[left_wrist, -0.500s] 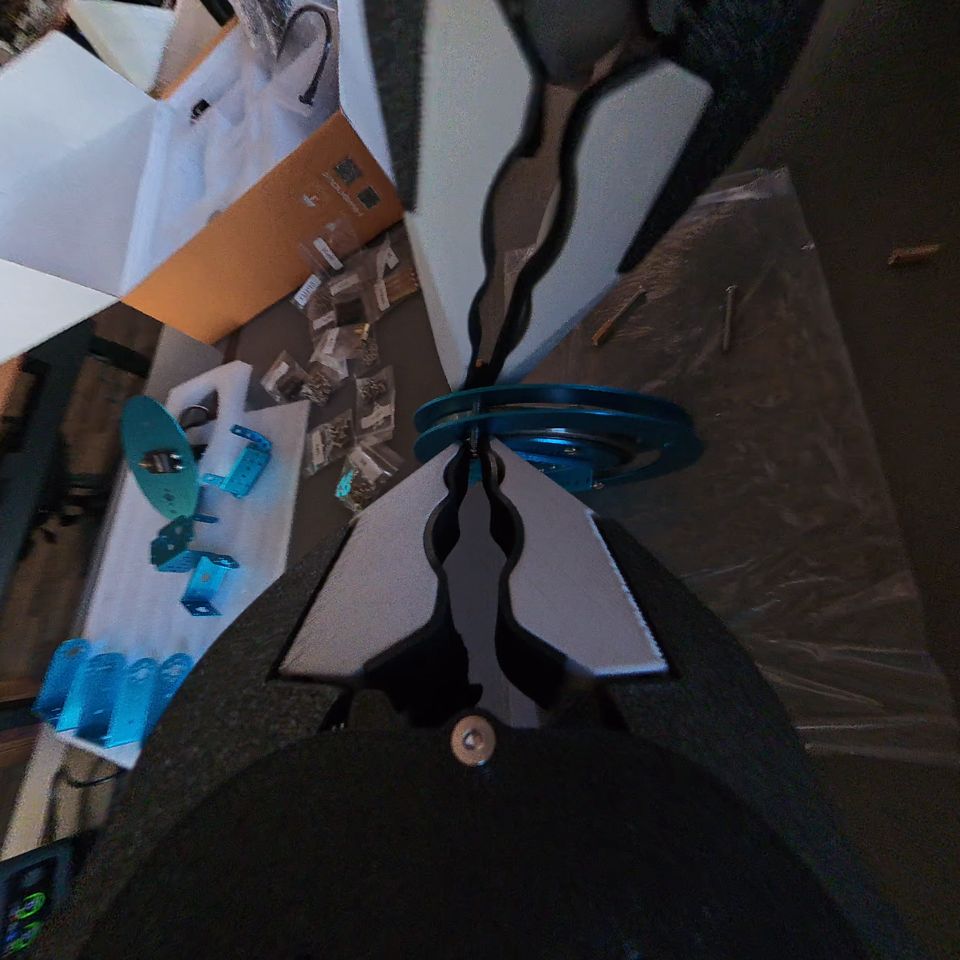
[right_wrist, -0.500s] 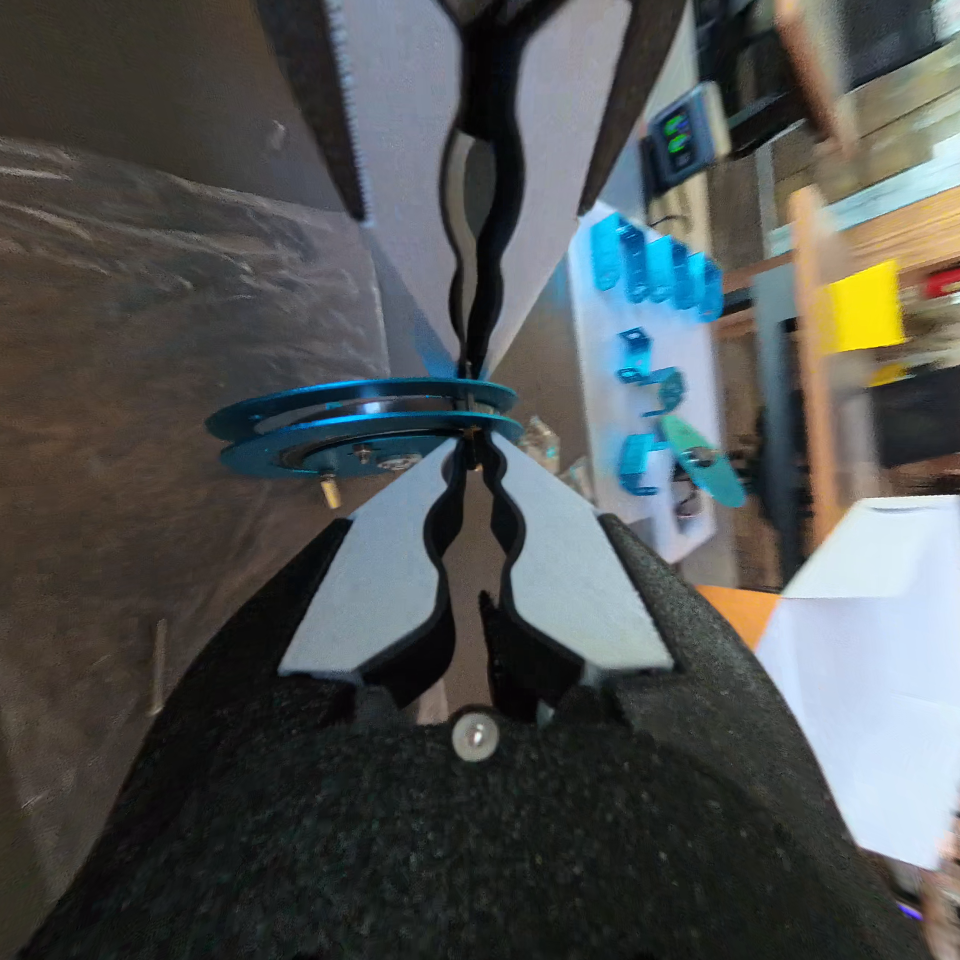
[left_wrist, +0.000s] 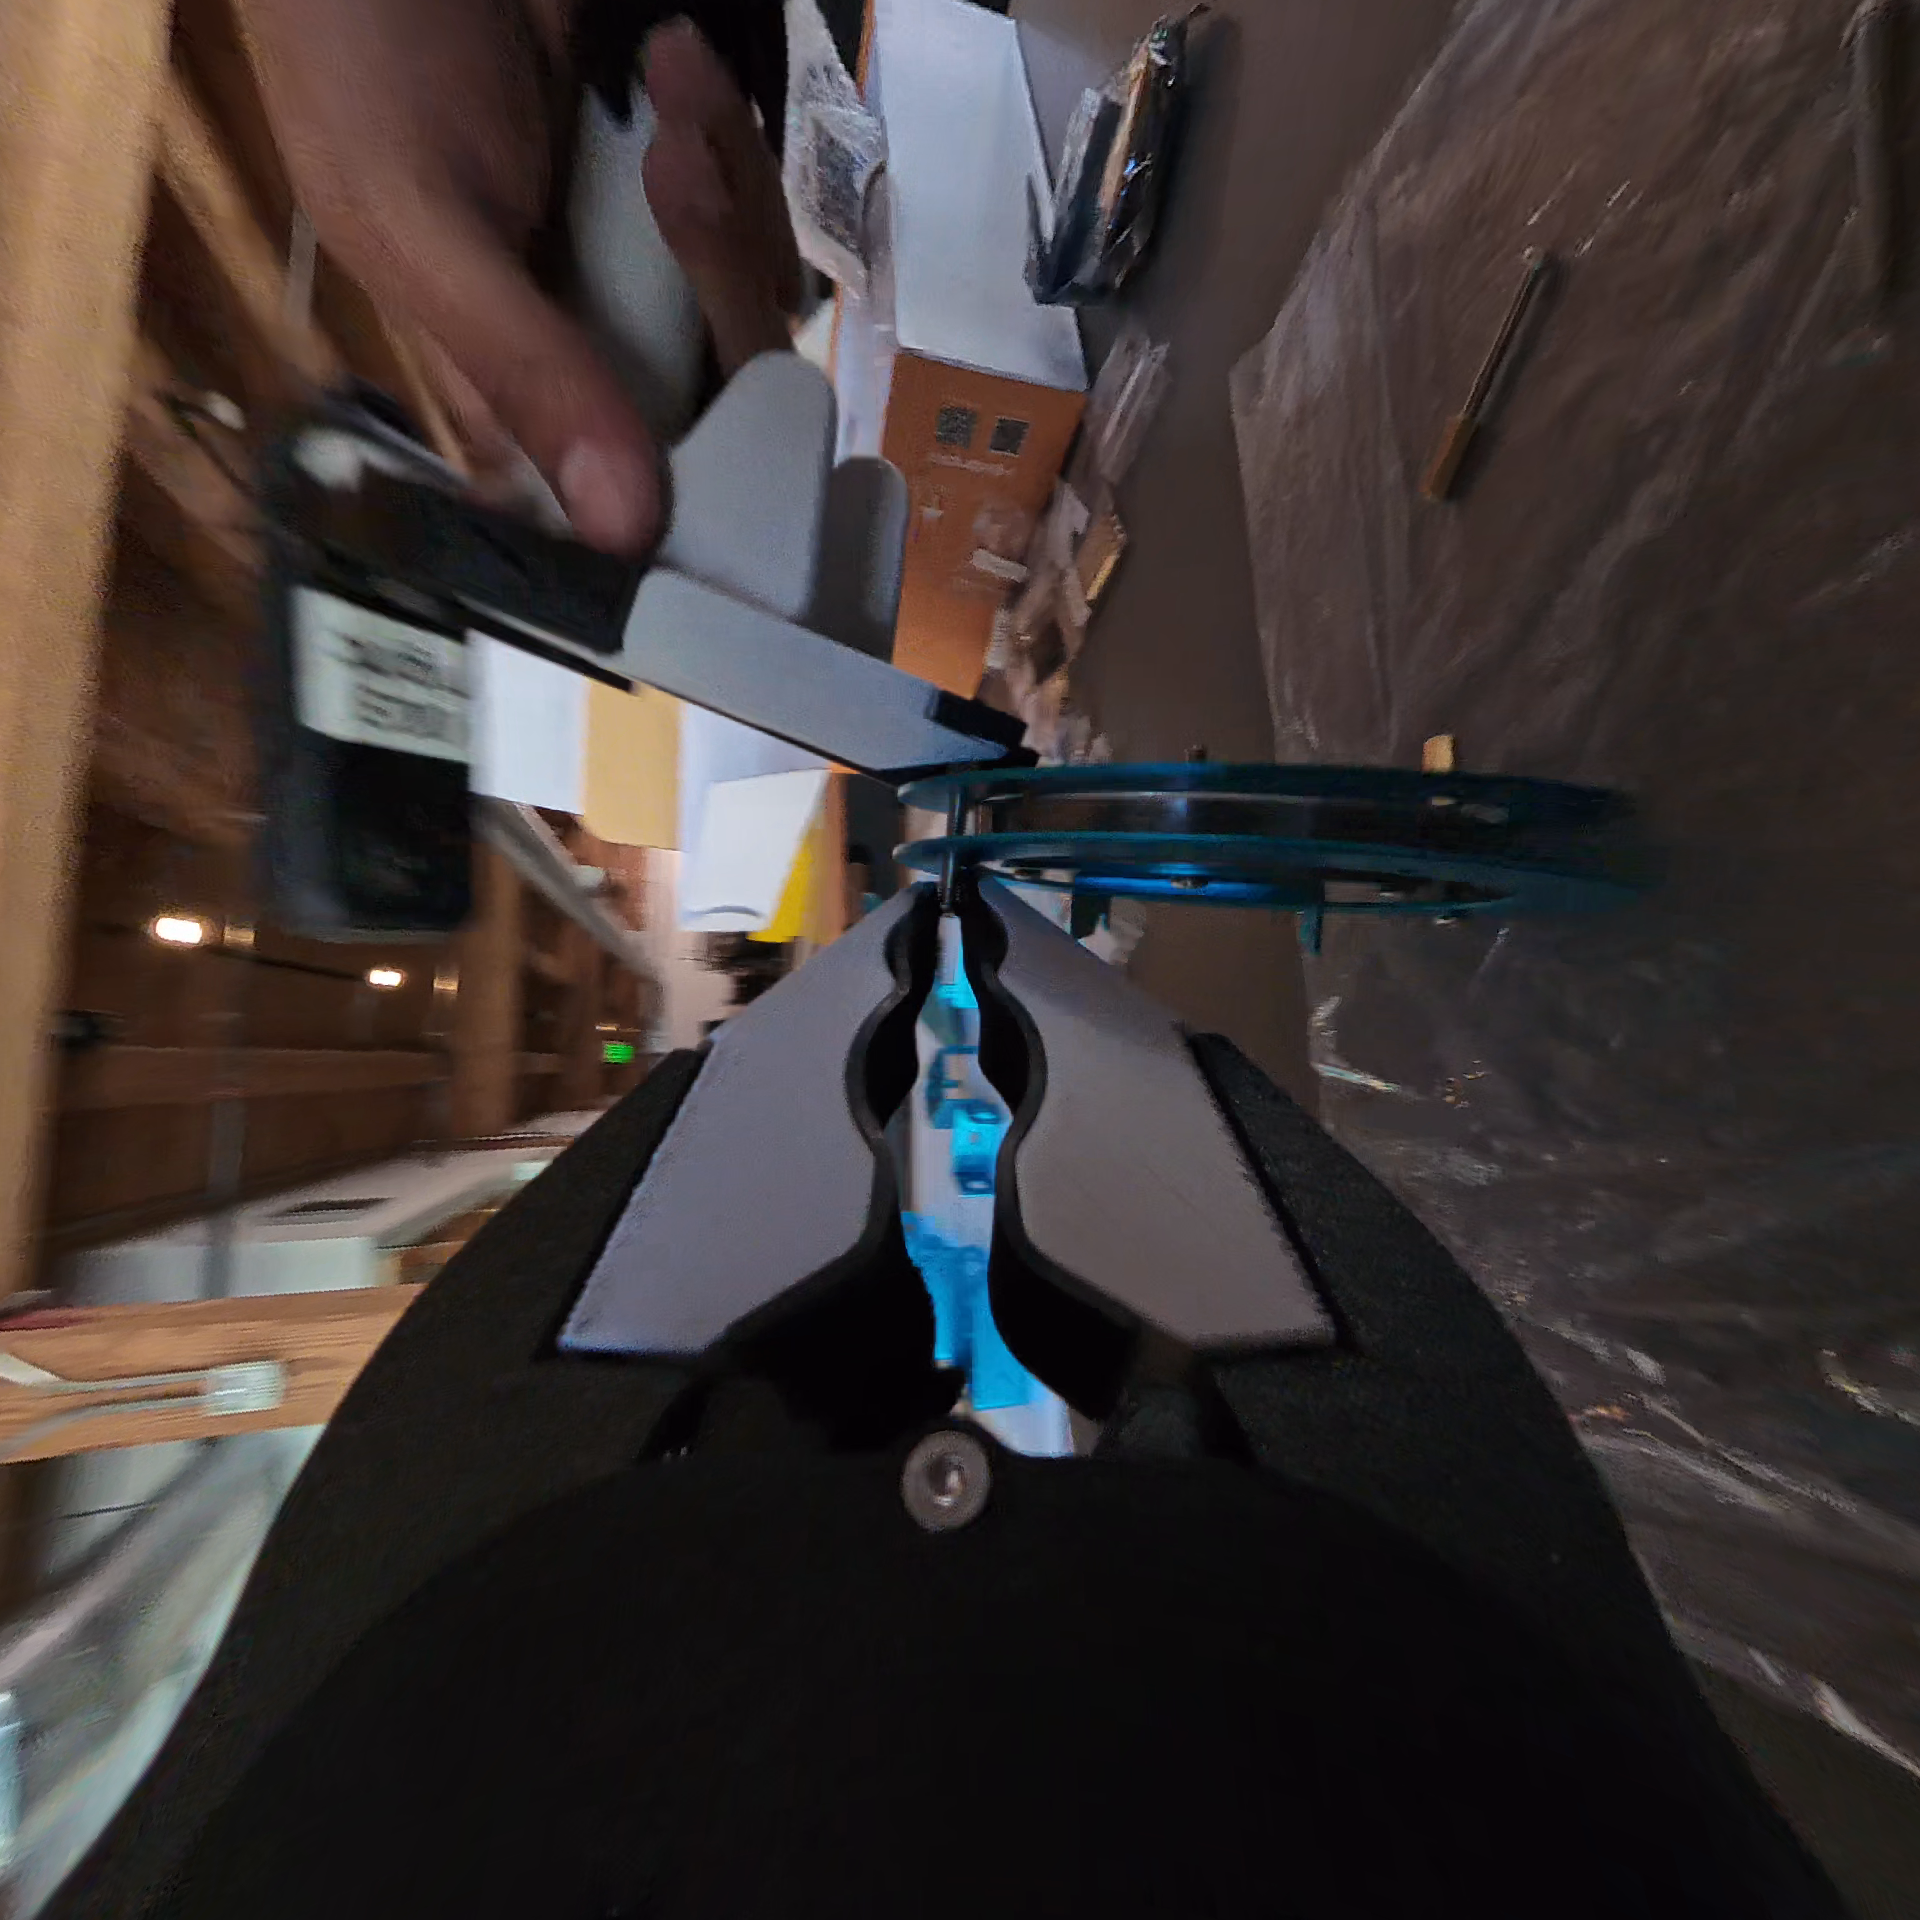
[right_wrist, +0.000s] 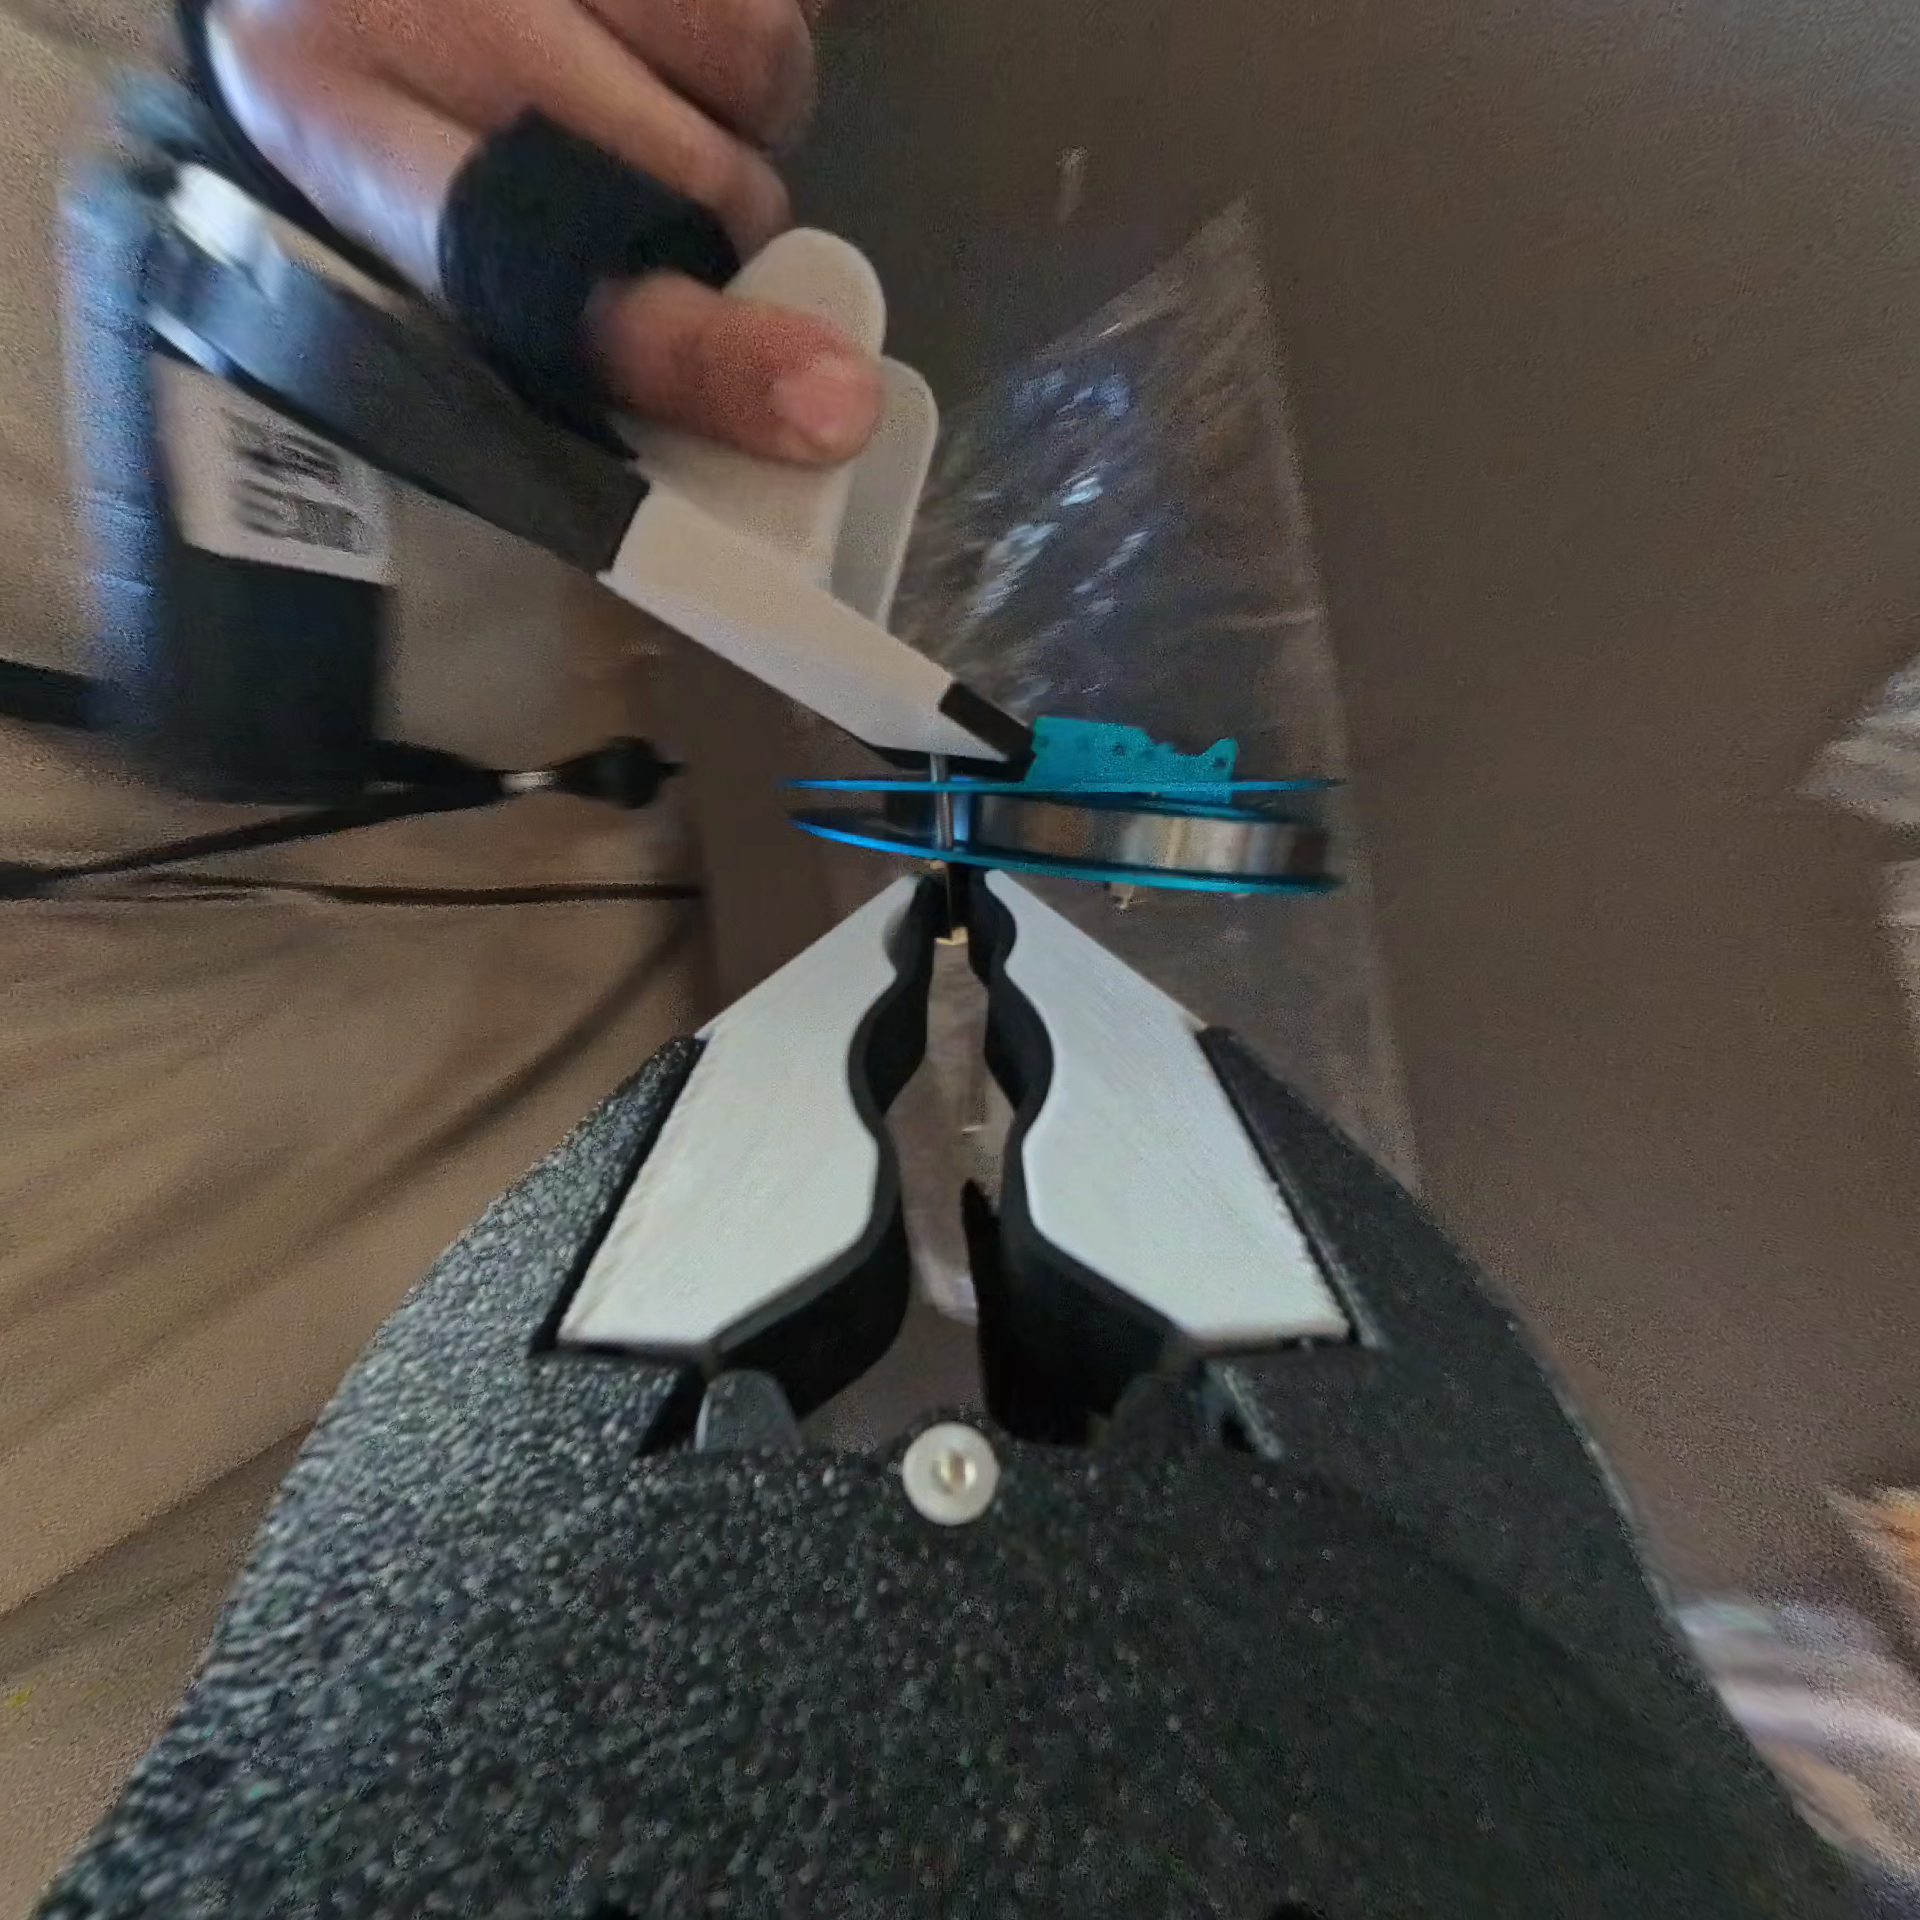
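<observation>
— Two blue discs (left_wrist: 1351, 781) stacked with a steel ring (right_wrist: 1143, 831) between them: where do they sit from your tongs?

— Off to the right in both wrist views, held edge-on above the plastic sheet (left_wrist: 1558, 520) on the worktop (left_wrist: 1174, 520). Only their near rim meets you.

— And what are you gripping?

— A thin pin (right_wrist: 940, 810) that crosses both discs at that rim. Its long axis runs straight along your fingers. Your left tongs (left_wrist: 951, 906) are drawn narrow on its end below the lower disc.

— Your right tongs (right_wrist: 958, 909)?

— Narrow too, nipping the pin's brass-coloured end, as far as the blur lets you judge. Each pair sees the other slanting in from upper left, its tip touching the far disc.
</observation>
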